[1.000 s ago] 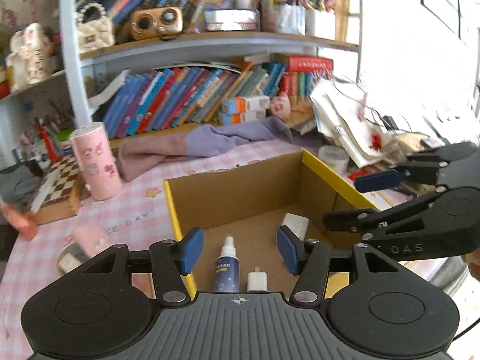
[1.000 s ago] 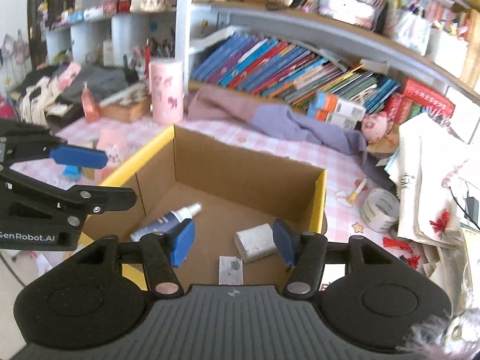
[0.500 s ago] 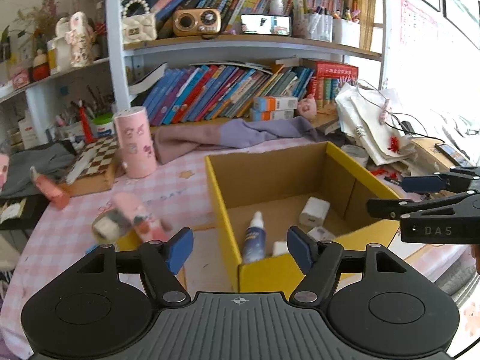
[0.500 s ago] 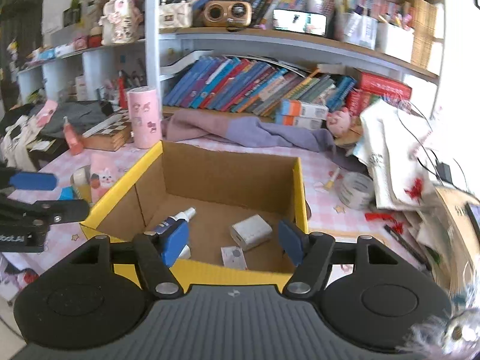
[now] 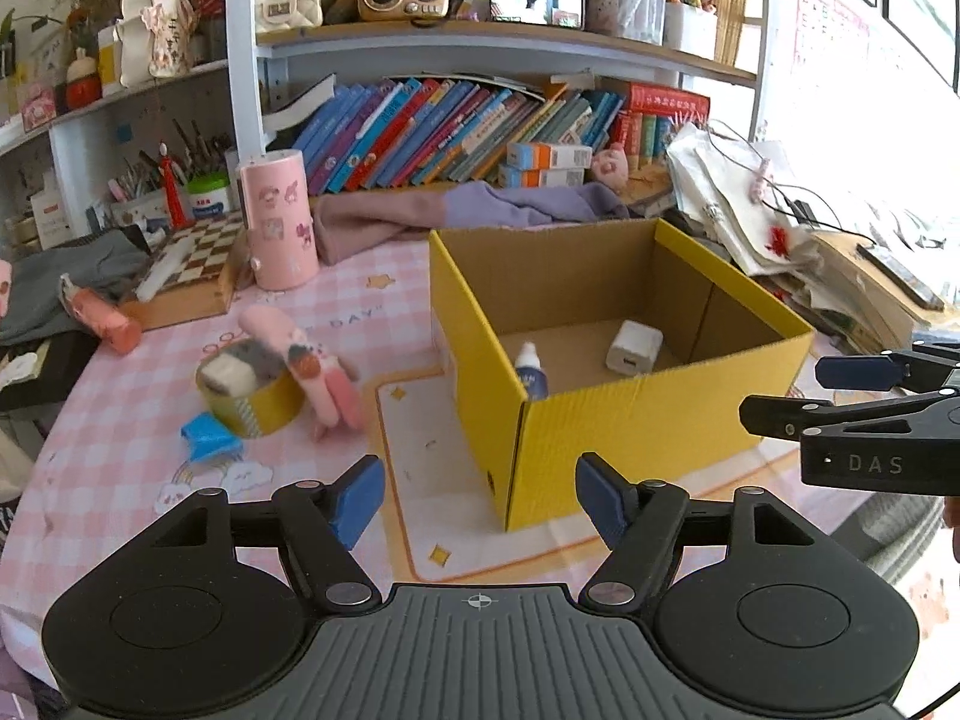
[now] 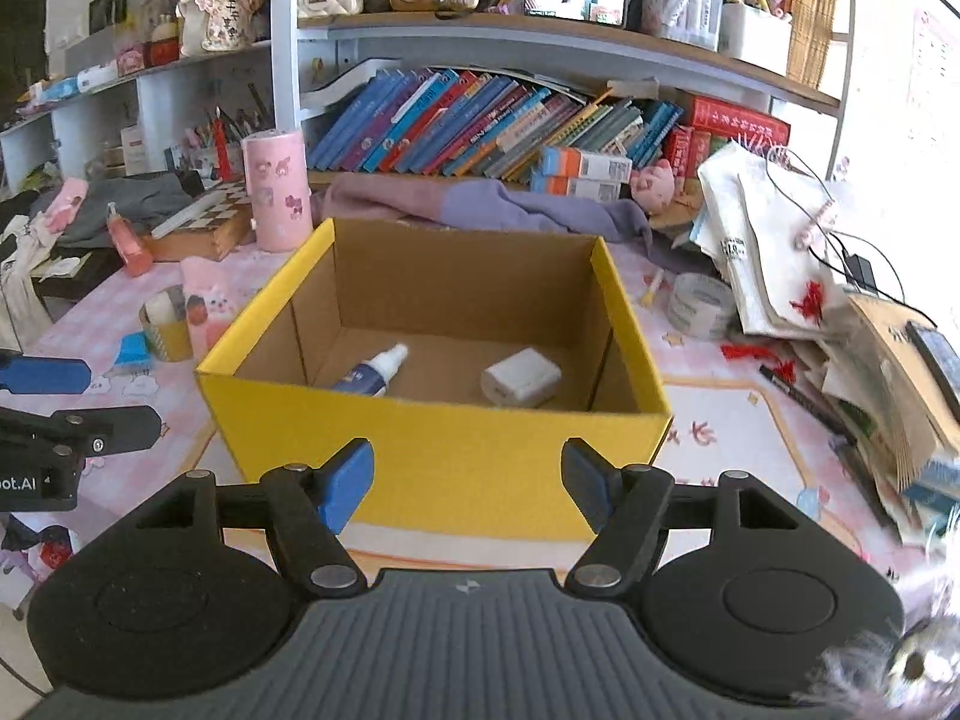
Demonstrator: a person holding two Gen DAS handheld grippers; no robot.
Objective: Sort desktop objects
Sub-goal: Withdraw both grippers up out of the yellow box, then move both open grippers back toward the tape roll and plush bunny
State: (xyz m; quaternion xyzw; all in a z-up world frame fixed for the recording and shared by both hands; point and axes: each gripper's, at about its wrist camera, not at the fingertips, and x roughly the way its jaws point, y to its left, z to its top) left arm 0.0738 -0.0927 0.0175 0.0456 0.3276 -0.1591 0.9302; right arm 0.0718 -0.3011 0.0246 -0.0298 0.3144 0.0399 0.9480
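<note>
Yellow cardboard box (image 6: 438, 450) on a pink checked tablecloth (image 5: 150, 468), holding one spray bottle (image 6: 372, 373) and one white charger (image 6: 521, 385). Beside it: one tape roll (image 5: 252, 390), one plush toy (image 5: 312, 366). Left gripper (image 5: 480, 495) and right gripper (image 6: 468, 489): jaws apart, empty. Crowded bookshelves (image 6: 480, 120) behind.

White letters "DAS" stand on the black body of the right gripper (image 5: 852, 405), just right of the yellow box (image 5: 630, 420). On the left gripper (image 6: 60, 396), left of that box, "ot.AI" shows. The pink tablecloth (image 5: 336, 324) reads "DAY".
</note>
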